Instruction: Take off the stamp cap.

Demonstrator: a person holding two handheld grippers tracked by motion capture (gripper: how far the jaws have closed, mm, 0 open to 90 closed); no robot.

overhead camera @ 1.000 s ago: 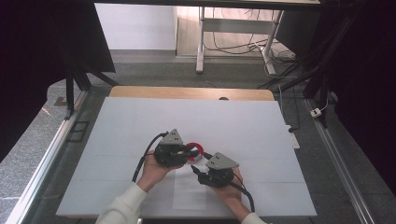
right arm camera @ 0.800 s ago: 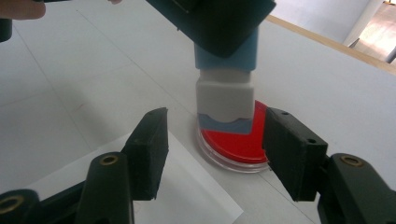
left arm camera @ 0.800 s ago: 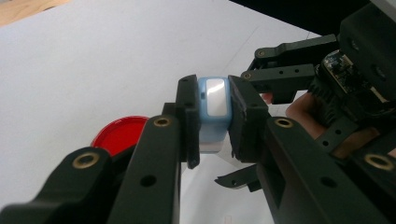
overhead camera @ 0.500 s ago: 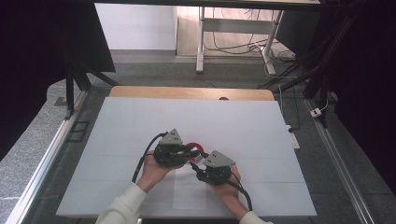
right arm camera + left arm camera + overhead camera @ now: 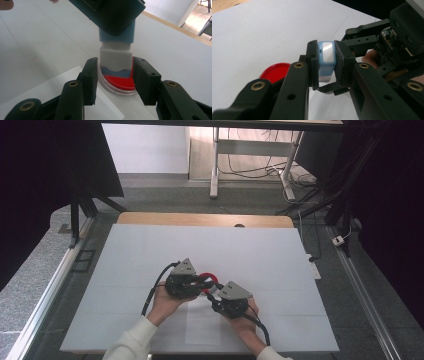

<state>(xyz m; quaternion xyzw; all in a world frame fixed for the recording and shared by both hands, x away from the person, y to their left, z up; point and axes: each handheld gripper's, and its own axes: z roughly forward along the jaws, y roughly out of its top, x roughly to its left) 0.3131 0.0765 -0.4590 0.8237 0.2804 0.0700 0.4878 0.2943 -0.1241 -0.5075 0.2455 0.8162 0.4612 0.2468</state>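
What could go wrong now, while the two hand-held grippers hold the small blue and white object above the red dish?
1. The right hand-held gripper brackets only the white lower part of the object; pulling may separate it suddenly.
2. The red dish lies directly beneath, so a slip could knock or tip it.
3. The left hand-held gripper clamps the smooth blue top, which could twist out.

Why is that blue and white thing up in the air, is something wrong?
Nothing looks broken or spilled. The left tongs hold the blue-and-white stamp upright over the red ink pad, while the right tongs flank its white lower part.
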